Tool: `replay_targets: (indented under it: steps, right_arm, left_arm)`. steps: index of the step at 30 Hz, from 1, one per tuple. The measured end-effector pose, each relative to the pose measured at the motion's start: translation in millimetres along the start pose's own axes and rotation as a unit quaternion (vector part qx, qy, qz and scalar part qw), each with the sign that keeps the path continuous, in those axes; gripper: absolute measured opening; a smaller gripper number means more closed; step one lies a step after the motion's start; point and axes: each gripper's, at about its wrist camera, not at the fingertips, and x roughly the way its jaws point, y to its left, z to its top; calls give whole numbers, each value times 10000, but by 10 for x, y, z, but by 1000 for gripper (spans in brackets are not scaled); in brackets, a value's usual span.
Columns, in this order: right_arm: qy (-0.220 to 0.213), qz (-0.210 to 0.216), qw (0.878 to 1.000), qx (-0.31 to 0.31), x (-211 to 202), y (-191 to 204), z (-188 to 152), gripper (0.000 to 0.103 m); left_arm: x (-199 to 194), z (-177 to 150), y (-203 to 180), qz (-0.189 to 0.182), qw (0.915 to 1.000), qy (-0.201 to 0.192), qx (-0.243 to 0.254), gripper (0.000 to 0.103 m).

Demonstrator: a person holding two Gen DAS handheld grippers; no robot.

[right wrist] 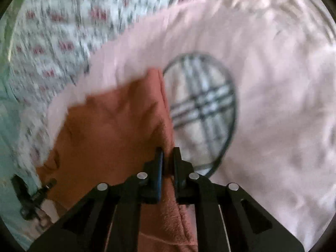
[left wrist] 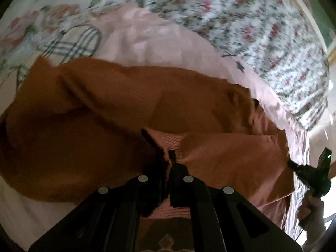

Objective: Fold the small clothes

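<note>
At the bottom centre of each wrist view, we have both grippers pinching one rust-orange garment (left wrist: 117, 105). The left gripper (left wrist: 168, 161) has its jaws clamped on a frayed edge of the cloth, and the right gripper (right wrist: 168, 157) has its jaws together on a folded ridge of it. In the left view the garment fills the middle of the frame, draped and bunched, one flap doubled over toward the lower right. Beyond it lies a pale pink sheet (right wrist: 273, 84) printed with a plaid circle (right wrist: 201, 109), and past that, along the upper edge, a floral bedspread (left wrist: 262, 31). The scene appears to be a bed, though heavy blur softens the detail. The other handheld gripper shows at the right edge of the left view.

We judge the fold to be midway, with the cloth lifted. The risks: the thin frayed edge could slip from the left jaws under tension, or the two grips could travel unevenly and skew the fold into a bunch. The loose pink sheet could also be dragged along.
</note>
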Motion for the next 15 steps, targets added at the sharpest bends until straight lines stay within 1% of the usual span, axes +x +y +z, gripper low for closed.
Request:
replay_targets:
  steps: [1, 2, 4, 5, 6, 7, 8, 9, 10, 11, 12, 13, 14, 15]
  right_arm:
    - [30, -182, 9998, -25, 14, -57, -4, 1]
    - [97, -266, 9996, 5, 56, -113, -6, 2]
    - [304, -282, 9991, 102, 180, -224, -1, 2]
    - [347, -305, 9989, 42, 188, -206, 3, 2]
    - [302, -356, 9989, -20, 145, -161, 9, 3]
    - [189, -465, 9987, -127, 54, -73, 11, 3]
    - [61, -477, 9986, -224, -25, 14, 0, 3]
    - [-94, -310, 9988, -369, -125, 145, -42, 4]
    - [-119, -152, 9987, -479, -140, 235, -82, 12]
    - [-72, -10, 9979, -642, -125, 329, -138, 32]
    - [90, 69, 9961, -880, -45, 436, -217, 44]
    - [194, 46, 9951, -970, 23, 471, -275, 55]
    - [308, -40, 9948, -970, 107, 460, -323, 55]
    - [491, -249, 9954, -783, 214, 373, -369, 54]
  left_arm:
    - [39, 2, -39, 76, 9999, 25, 82, 2]
    - [92, -3, -70, 136, 9998, 71, 147, 2]
    - [192, -25, -77, 215, 9995, 161, 191, 2]
    - [223, -37, -66, 237, 9993, 219, 184, 3]
    - [233, -45, -56, 230, 9993, 241, 168, 3]
    - [216, -54, -44, 196, 9994, 242, 158, 3]
    - [202, -65, -36, 178, 9994, 247, 176, 4]
    - [191, -82, -29, 186, 9993, 260, 206, 6]
    - [187, -102, -24, 206, 9991, 291, 238, 6]
    - [186, -108, -25, 219, 9989, 320, 255, 7]
    - [174, -126, -18, 235, 9987, 351, 274, 8]
    - [155, -145, -16, 262, 9985, 372, 303, 9]
    - [126, -168, -9, 305, 9982, 376, 349, 10]
    - [90, -191, 6, 363, 9979, 373, 397, 11]
